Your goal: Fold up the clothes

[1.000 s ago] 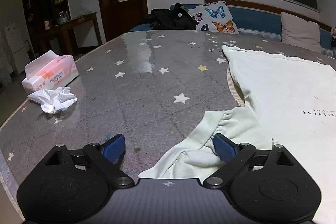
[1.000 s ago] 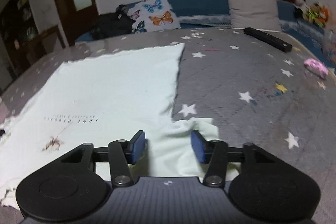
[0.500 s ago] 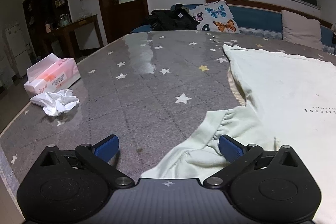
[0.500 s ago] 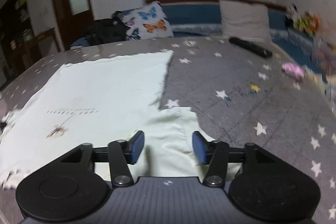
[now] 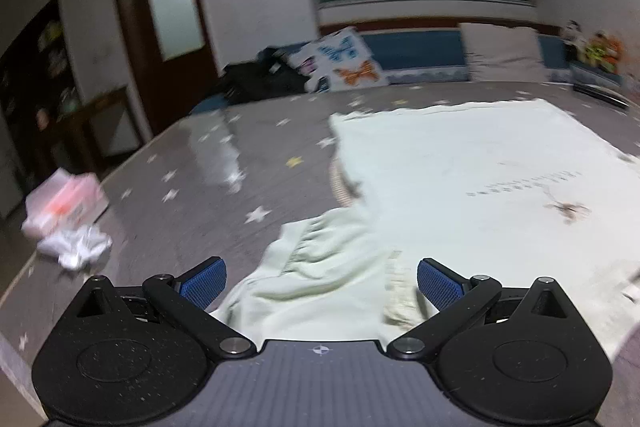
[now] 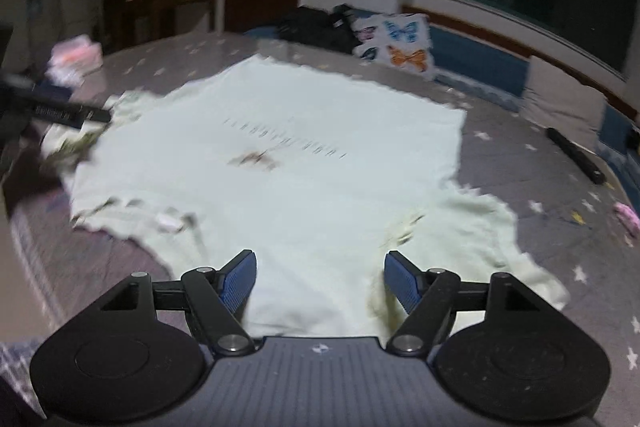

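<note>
Your pale cream T-shirt [image 6: 304, 163] lies spread flat across the frame's middle, small print facing up. Its sleeves lie crumpled at lower edges.

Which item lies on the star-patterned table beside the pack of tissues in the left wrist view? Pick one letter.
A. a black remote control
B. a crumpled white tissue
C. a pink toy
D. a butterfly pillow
B: a crumpled white tissue lies right next to the pack of tissues at the left edge of the star-patterned table, well away from the pale green T-shirt.
</note>
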Demonstrator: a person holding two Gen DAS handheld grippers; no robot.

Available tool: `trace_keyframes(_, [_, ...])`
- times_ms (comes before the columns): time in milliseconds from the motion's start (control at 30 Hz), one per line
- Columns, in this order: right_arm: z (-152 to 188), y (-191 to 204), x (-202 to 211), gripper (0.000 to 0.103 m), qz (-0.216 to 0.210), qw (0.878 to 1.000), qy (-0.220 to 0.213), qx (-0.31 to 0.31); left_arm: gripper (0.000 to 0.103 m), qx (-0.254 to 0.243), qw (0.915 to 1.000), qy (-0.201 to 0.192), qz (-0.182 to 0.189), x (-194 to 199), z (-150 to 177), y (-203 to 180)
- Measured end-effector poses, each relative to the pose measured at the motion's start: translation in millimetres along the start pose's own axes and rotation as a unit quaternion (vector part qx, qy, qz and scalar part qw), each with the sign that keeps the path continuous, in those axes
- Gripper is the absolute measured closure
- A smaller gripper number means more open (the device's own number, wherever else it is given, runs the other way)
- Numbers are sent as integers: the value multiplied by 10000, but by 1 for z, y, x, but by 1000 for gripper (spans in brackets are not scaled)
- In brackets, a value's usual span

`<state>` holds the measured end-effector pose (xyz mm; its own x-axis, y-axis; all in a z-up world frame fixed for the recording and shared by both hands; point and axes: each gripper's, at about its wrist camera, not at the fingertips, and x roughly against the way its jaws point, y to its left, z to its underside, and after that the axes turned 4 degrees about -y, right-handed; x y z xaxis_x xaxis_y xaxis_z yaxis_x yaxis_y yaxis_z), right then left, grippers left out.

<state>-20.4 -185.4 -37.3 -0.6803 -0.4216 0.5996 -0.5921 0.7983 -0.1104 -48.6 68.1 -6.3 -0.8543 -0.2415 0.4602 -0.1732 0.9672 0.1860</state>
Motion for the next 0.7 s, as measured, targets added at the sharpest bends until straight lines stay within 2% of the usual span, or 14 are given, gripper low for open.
trace_keyframes(233, [4, 8, 14, 30, -66, 9995, 65, 304, 0, -697, 9968, -255, 289, 14, 10, -30])
trace_keyframes(467, [-19, 13, 7, 28, -12, 9991, -265, 335, 0, -1267, 9902, -327, 485, 18, 29, -51])
trace_keyframes(567, [-29, 16, -5, 23, -41, 9988, -378, 300, 0, -1358, 9886, -413, 499, 22, 34, -53])
trace_keyframes(700, [-30, 23, -22, 23, -105, 9989, -315, 342, 0, -1388, 9881, -414, 518, 23, 35, -52])
